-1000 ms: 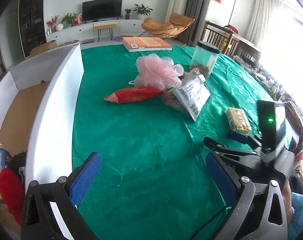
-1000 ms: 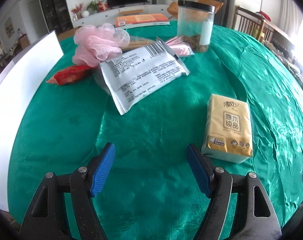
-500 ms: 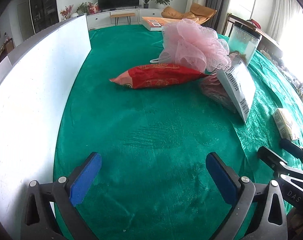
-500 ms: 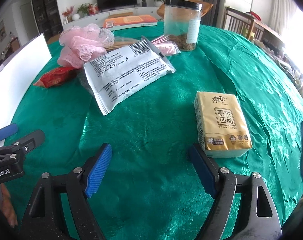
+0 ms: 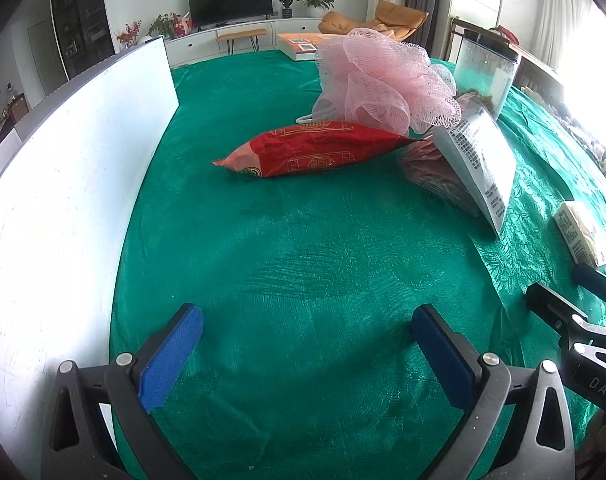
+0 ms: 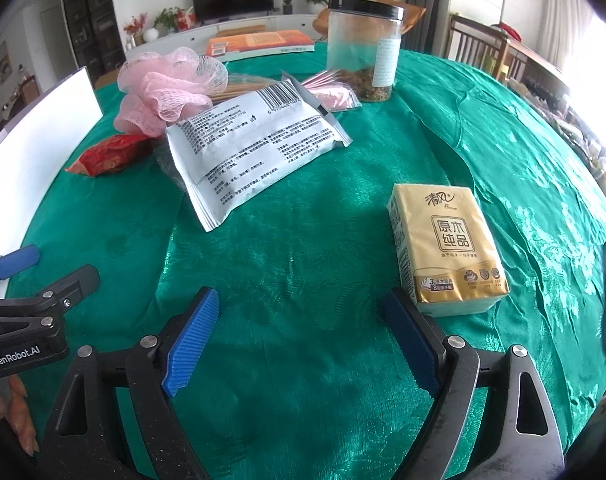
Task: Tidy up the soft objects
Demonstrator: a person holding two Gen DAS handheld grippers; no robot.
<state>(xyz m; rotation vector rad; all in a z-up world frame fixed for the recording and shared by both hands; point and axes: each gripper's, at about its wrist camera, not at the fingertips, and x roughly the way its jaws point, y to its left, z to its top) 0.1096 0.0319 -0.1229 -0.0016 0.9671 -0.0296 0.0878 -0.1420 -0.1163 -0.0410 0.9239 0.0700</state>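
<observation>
My left gripper (image 5: pixel 307 332) is open low over the green tablecloth (image 5: pixel 303 264), nothing between its blue pads. Ahead of it lie a red snack pouch (image 5: pixel 315 152), a pink mesh bath pouf (image 5: pixel 383 84) and a white printed bag (image 5: pixel 479 156). My right gripper (image 6: pixel 303 324) has its jaws opening, with nothing between them. A yellow tissue pack (image 6: pixel 447 248) lies just beyond its right fingertip, apart from it. In the right wrist view the white bag (image 6: pixel 255 148), the pouf (image 6: pixel 167 88) and the red pouch (image 6: pixel 111 156) lie farther back to the left.
A white box wall (image 5: pixel 63 184) runs along the left. A clear jar with a black lid (image 6: pixel 363 52), a pink packet (image 6: pixel 335 96) and an orange book (image 6: pixel 259 44) stand at the back. The left gripper's body (image 6: pixel 27 320) shows at the right wrist view's left edge.
The left gripper dropped from above the white box down to the cloth and moved closer to the red pouch. The right gripper's jaws widened while it stayed in place.
</observation>
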